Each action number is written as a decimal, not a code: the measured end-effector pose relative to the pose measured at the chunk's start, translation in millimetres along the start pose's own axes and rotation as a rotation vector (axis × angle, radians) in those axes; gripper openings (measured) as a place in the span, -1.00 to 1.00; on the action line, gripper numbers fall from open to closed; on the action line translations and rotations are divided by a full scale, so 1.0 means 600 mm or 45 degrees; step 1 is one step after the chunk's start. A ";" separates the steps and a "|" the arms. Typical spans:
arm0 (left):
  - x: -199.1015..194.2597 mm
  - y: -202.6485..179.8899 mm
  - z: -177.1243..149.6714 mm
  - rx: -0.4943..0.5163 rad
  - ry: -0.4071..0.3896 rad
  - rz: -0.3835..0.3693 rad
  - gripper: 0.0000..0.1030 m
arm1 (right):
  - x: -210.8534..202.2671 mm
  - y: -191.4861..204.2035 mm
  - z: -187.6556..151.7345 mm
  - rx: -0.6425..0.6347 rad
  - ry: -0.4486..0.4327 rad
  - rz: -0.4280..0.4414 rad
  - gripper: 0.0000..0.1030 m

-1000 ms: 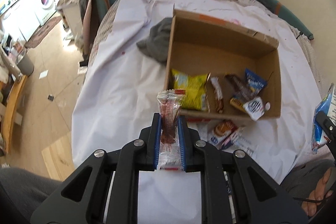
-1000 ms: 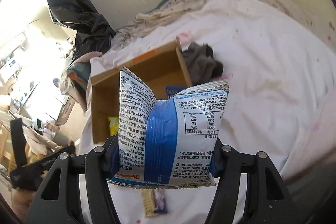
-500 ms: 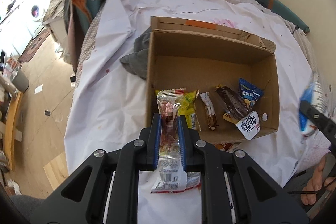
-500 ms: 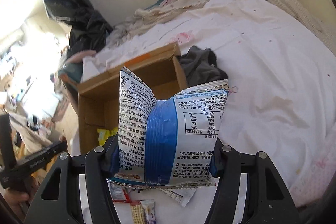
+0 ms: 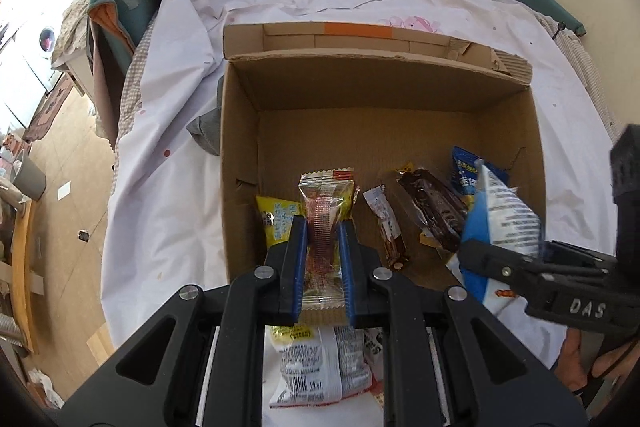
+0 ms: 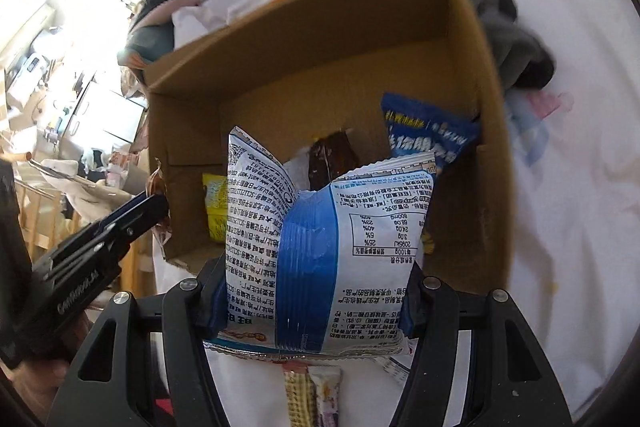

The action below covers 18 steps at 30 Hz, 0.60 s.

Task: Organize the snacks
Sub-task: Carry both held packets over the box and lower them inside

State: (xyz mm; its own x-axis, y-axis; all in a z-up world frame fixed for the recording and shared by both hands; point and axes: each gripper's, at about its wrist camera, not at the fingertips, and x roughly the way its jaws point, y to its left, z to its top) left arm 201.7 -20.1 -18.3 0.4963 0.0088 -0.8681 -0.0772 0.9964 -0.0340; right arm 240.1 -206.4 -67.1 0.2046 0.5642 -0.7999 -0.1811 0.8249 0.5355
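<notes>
Left gripper (image 5: pixel 323 251) clamped on clear sachet (image 5: pixel 326 211), held over the near wall of the box (image 5: pixel 240 155). Right gripper (image 6: pixel 316 291) clamped on blue-white bag (image 6: pixel 324 247), also at the box's near edge. Ahead of both, on the box floor: yellow pack (image 5: pixel 278 223), chocolate bar (image 5: pixel 430 209), blue pack (image 6: pixel 428 131). More packets (image 5: pixel 316 367) lie on the sheet (image 5: pixel 160 187) under the left gripper.

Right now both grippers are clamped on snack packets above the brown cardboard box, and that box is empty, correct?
Not empty. The left wrist view shows the brown cardboard box already holding packets, including a yellow packet and a dark chocolate bar. Both grippers do hold packets.
</notes>
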 end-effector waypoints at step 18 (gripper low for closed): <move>0.041 0.016 0.023 -0.033 -0.033 -0.063 -0.75 | 0.009 -0.047 0.059 0.133 -0.137 0.174 0.24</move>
State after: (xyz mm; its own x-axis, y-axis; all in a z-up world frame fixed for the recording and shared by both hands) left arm 225.2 -9.0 -33.2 0.5226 -0.0377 -0.8518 -0.0742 0.9932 -0.0895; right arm 280.2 -225.1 -76.9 0.2877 0.6668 -0.6875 -0.1148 0.7367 0.6665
